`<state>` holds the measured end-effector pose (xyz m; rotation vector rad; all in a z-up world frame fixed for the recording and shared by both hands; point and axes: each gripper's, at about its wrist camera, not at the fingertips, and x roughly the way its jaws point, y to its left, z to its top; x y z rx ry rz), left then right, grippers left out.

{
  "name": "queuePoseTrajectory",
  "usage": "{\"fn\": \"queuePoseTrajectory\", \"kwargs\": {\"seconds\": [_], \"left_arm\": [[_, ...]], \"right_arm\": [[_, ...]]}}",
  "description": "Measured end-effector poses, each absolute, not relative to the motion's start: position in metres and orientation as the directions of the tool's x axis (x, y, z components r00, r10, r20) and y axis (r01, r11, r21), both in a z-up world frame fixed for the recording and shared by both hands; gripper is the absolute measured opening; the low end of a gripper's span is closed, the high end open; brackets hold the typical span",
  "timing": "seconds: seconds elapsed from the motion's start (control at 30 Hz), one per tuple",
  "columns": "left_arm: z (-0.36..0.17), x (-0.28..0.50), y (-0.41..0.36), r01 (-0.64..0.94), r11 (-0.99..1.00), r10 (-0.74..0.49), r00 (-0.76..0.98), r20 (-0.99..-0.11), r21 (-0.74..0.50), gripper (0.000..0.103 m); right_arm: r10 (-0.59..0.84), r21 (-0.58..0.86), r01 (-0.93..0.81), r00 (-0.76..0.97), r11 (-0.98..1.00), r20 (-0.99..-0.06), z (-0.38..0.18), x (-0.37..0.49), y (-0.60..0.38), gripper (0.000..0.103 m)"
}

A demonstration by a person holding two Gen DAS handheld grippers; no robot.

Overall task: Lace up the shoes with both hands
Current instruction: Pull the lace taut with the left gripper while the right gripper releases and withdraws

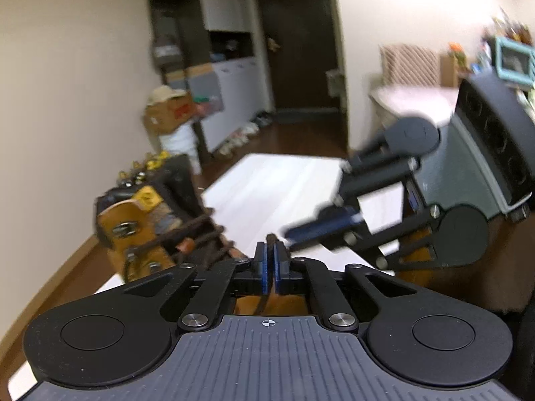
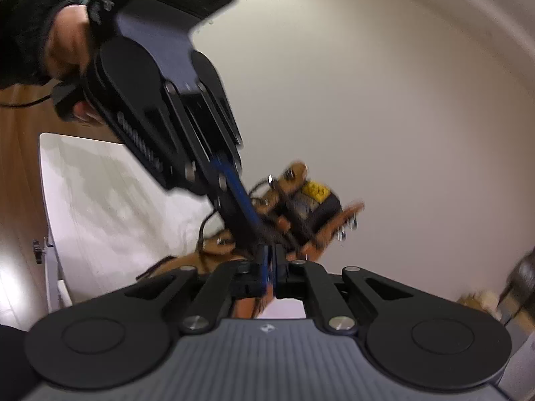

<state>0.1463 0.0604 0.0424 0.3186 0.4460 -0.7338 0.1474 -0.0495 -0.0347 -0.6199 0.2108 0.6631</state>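
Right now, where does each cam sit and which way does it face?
Left wrist: on the left gripper, looking across the white table into the room; the right gripper enters from the right, boot at left.
Right wrist: on the right gripper, facing a blank wall; the left gripper reaches down from upper left, the person's hand behind it.
Shared: boot, its dark lace, table, each other's gripper.
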Motion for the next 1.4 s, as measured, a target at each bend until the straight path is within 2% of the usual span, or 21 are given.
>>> {"fn": "queuePoseTrajectory", "kwargs": {"seconds": [0.17,0.27,0.3,0.33,0.37,0.5,0.87,1.0,1.07,1.1,1.23,1.4], "left_arm": [[0.044,0.142,0.085,0.638,0.767,-0.547,0.709,-0.446,0.073,0.004],[0.044,0.138,0.098,0.601,0.797,-0.53,0.739,-0.416,0.053,0.004],[0.048,0.139,0.099,0.597,0.801,-0.53,0.743,-0.41,0.046,0.004],[0.051,0.139,0.103,0.591,0.806,-0.532,0.748,-0.397,0.032,0.004],[0.052,0.138,0.104,0.588,0.809,-0.531,0.752,-0.392,0.031,0.004],[0.06,0.126,0.108,0.567,0.823,-0.521,0.777,-0.354,0.034,0.004],[0.071,0.107,0.107,0.55,0.835,-0.524,0.803,-0.285,0.013,0.004],[0.072,0.102,0.115,0.586,0.81,-0.576,0.782,-0.238,-0.035,0.004],[0.072,0.102,0.118,0.608,0.792,-0.604,0.765,-0.222,-0.059,0.004],[0.071,0.102,0.12,0.613,0.787,-0.612,0.761,-0.216,-0.069,0.004],[0.071,0.1,0.128,0.639,0.759,-0.65,0.734,-0.197,-0.124,0.004],[0.069,0.103,0.131,0.639,0.757,-0.652,0.727,-0.216,-0.134,0.004]], "right_arm": [[0.505,-0.278,-0.696,0.688,0.662,-0.521,-0.046,0.171,-0.073,0.004],[0.577,-0.079,-0.753,0.562,0.653,-0.592,-0.055,0.187,-0.09,0.004],[0.603,-0.008,-0.764,0.515,0.645,-0.609,-0.058,0.193,-0.095,0.004],[0.629,0.062,-0.771,0.467,0.634,-0.622,-0.061,0.198,-0.1,0.009],[0.645,0.099,-0.773,0.444,0.627,-0.622,-0.063,0.201,-0.102,0.007],[0.715,0.195,-0.788,0.386,0.584,-0.583,-0.073,0.195,-0.095,0.006],[0.814,0.26,-0.84,0.31,0.476,-0.491,-0.085,0.205,-0.006,0.01],[0.881,0.434,-0.773,0.348,0.463,-0.32,-0.063,0.217,-0.04,0.011],[0.915,0.558,-0.727,0.351,0.401,-0.2,-0.056,0.229,-0.063,0.021],[0.919,0.581,-0.717,0.354,0.385,-0.172,-0.055,0.233,-0.068,0.029],[0.903,0.538,-0.738,0.413,0.408,-0.119,-0.046,0.236,-0.082,0.03],[0.904,0.379,-0.822,0.409,0.425,-0.127,-0.04,0.225,-0.072,0.029]]}}
